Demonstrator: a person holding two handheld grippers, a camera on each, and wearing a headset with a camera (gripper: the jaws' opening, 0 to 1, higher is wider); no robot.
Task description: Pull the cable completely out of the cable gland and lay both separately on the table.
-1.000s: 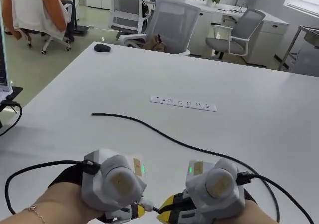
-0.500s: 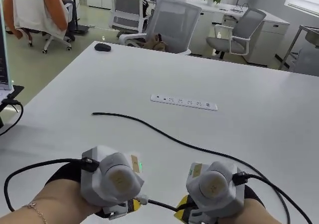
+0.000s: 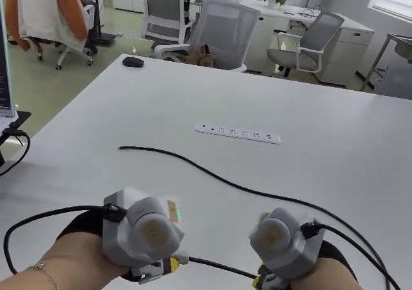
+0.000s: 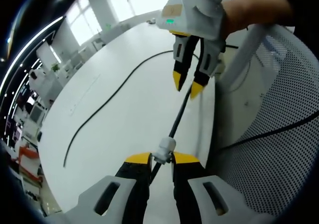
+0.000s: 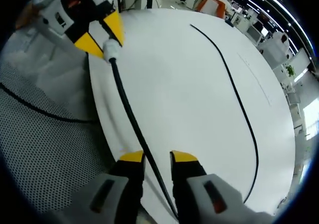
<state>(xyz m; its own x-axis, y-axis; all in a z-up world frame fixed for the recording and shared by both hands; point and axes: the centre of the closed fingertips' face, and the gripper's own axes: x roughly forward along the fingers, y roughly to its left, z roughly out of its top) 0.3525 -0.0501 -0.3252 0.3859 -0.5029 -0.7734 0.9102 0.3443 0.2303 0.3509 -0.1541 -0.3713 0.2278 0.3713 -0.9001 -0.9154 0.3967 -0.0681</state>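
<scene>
A small white cable gland [image 4: 165, 147] is pinched between the yellow jaws of my left gripper [image 4: 161, 158], near the table's front edge; the head view shows the gland [image 3: 182, 259] at the left gripper [image 3: 170, 267]. A black cable [image 4: 179, 117] runs taut from the gland to my right gripper [image 4: 188, 84], which is shut on it. In the right gripper view the cable [image 5: 127, 109] passes between the jaws of the right gripper [image 5: 157, 157] and leads to the gland [image 5: 110, 49] in the left gripper [image 5: 103, 35]. The cable's long free part [image 3: 225, 183] curves across the white table [image 3: 335, 148].
A white power strip [image 3: 238, 134] lies mid-table beyond the cable. A black mouse [image 3: 132, 61] sits at the far left corner. Grey office chairs [image 3: 222, 29] stand behind the table. A mesh chair back [image 4: 269, 109] is close behind the grippers.
My right gripper has moved right, away from the left one. A longer stretch of black cable now spans between them. The left gripper has stayed nearly still with the gland.
</scene>
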